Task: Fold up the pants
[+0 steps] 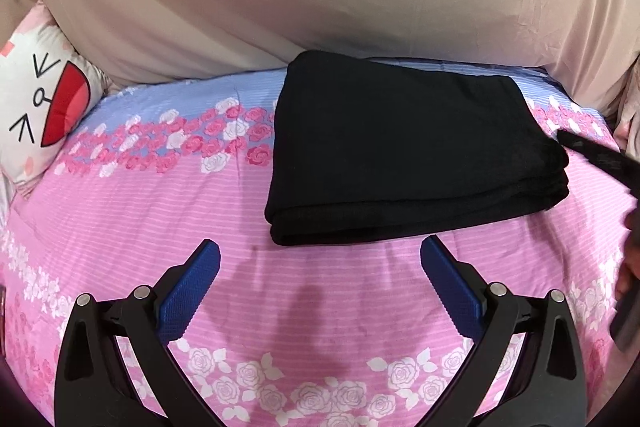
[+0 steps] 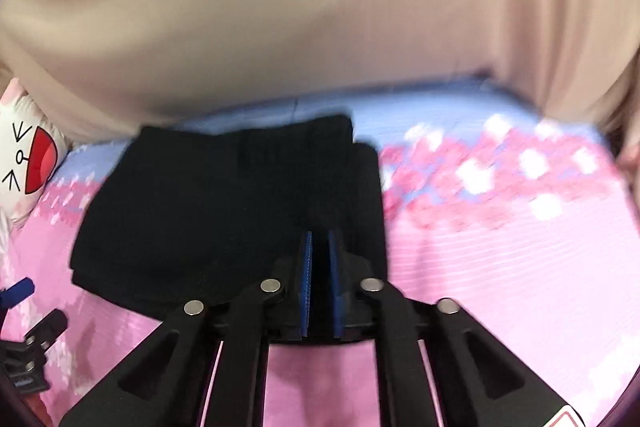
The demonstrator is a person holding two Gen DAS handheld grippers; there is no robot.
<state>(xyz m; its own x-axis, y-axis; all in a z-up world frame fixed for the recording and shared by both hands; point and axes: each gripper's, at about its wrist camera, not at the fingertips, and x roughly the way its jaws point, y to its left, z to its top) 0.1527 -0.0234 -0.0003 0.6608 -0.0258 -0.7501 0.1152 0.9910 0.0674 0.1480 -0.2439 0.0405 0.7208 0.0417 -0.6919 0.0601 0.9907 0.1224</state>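
Since the black pants (image 1: 416, 155) already lie folded on the bed (image 1: 168, 211), centre-right of the frame, we hold our left gripper (image 1: 320, 259) wide and empty — our right gripper (image 2: 319, 251) sits nearly closed over their edge; a grip we cannot confirm.

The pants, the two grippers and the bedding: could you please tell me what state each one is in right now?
Black pants: folded into a compact layered rectangle, lying flat on the bedspread.
Left gripper: wide open, empty, short of the pants' near edge.
Right gripper: fingers nearly together, over the pants' right edge; whether it pinches fabric is unclear.
Floral bedspread: spread out, lightly creased.
Cartoon pillow: at the bed's left edge.
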